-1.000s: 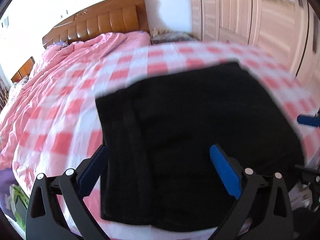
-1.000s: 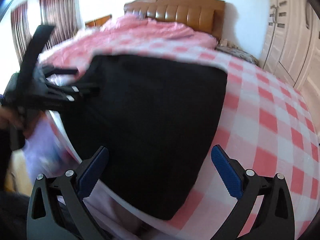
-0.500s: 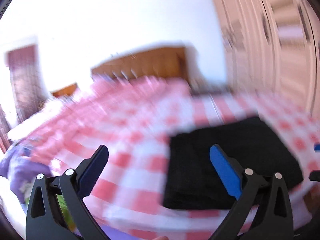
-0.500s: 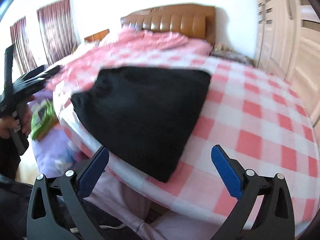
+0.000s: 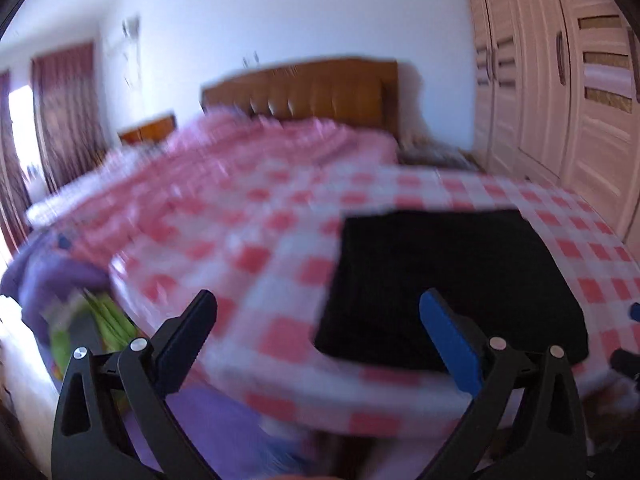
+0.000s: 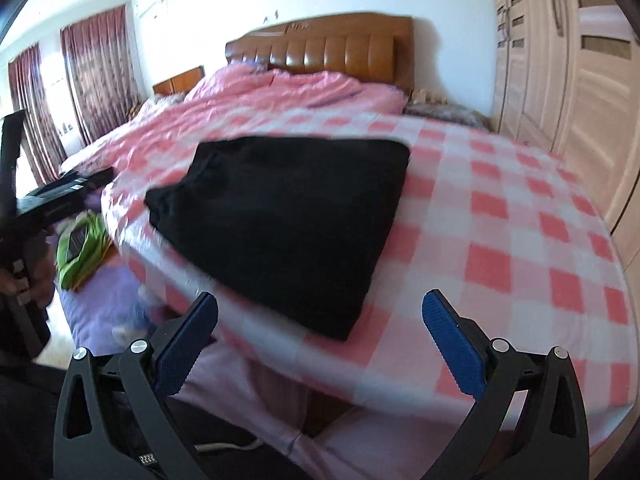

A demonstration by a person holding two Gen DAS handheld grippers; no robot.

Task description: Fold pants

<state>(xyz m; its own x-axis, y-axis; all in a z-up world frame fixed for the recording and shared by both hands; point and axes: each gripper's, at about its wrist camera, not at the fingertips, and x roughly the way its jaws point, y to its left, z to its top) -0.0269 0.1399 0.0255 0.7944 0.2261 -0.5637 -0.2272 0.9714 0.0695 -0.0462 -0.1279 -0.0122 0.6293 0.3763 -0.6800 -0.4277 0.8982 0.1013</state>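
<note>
Black pants (image 5: 448, 284) lie folded into a flat rectangle near the foot edge of a bed with a pink-and-white checked sheet (image 5: 256, 248). In the right wrist view the same pants (image 6: 288, 216) sit ahead and slightly left. My left gripper (image 5: 318, 330) is open and empty, held back from the bed edge, left of the pants. My right gripper (image 6: 320, 332) is open and empty too, just short of the mattress edge, below the pants. The left gripper (image 6: 44, 196) also shows at the far left of the right wrist view, held by a hand (image 6: 36, 280).
A wooden headboard (image 6: 320, 48) and a rumpled pink duvet (image 6: 256, 92) fill the far end of the bed. Wardrobe doors (image 6: 568, 64) run along the right. Purple cloth (image 6: 100, 300) and a green item (image 6: 80, 248) lie on the floor to the left. Curtains (image 6: 100, 76) hang at the left.
Both grippers have pulled back and up from the folded pants, which now look smaller and farther off. The left gripper swung left. Both stayed open.
</note>
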